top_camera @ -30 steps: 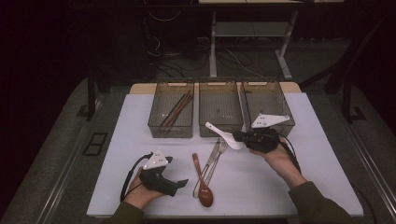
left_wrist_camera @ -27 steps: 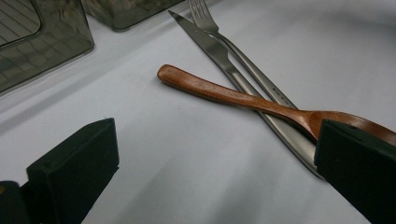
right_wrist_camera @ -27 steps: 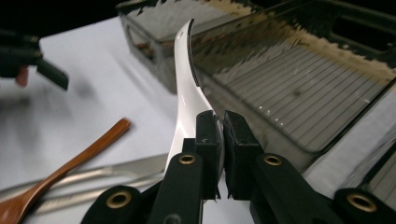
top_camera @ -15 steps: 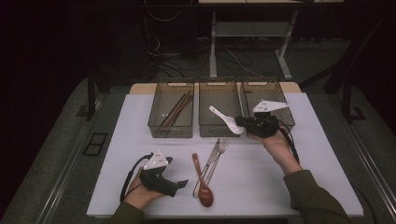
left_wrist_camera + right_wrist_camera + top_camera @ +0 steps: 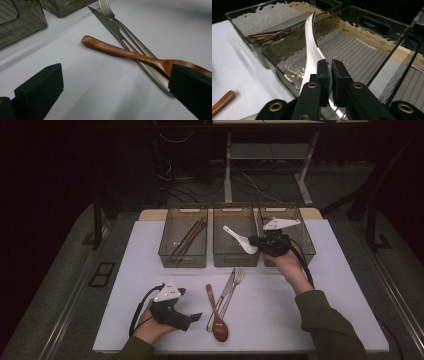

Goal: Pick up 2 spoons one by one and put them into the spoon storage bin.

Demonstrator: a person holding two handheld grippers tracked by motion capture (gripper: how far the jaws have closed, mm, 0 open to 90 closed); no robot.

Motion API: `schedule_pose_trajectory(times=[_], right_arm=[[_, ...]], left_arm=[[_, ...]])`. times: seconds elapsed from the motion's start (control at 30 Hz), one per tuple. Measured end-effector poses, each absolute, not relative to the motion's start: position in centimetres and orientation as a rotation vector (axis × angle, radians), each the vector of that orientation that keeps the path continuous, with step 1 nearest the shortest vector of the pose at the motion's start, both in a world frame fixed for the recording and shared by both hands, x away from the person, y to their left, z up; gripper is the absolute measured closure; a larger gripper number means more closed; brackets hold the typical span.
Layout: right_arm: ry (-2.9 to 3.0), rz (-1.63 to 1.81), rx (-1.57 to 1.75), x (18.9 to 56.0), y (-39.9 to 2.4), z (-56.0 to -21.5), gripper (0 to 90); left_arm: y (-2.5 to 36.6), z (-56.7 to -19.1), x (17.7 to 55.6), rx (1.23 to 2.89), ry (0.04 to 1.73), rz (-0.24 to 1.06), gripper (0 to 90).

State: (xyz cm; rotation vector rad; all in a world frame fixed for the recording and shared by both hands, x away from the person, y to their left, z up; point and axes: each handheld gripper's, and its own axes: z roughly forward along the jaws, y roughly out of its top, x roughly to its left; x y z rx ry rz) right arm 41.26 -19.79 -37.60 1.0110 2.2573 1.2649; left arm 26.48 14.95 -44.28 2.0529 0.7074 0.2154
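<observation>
While carried: white spoon point(image 5: 312, 47) is clamped at bowel end between right gripper point(image 5: 329, 75) jaws, handle ahead.
Handling: judged light, stiff, glossy, slippery, chippable.
Left gripper point(image 5: 112, 82): jaws apart, nothing held.

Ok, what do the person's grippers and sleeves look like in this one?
Both the left gripper and the right gripper are black handheld units, each topped by a pale grey three-cornered plate and trailing a black cable. Their jaws end in blocky black pads, with brass-coloured pivot pins. The sleeves are dark olive green.
</observation>
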Motion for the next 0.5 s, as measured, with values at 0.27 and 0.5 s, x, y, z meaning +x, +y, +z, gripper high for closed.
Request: schedule_pose_trajectory(times=[0.27, 0.5], right_arm=[[2.294, 1.186, 1.047, 43.0, -18.9, -38.3, 83.7], [2.301, 1.210, 1.050, 43.2, -18.7, -38.7, 69.3]], left_arm=[[15.0, -44.3, 26.5, 2.058, 0.709, 0.213, 0.0], [14.9, -44.3, 26.5, 2.060, 0.707, 0.211, 0.0]])
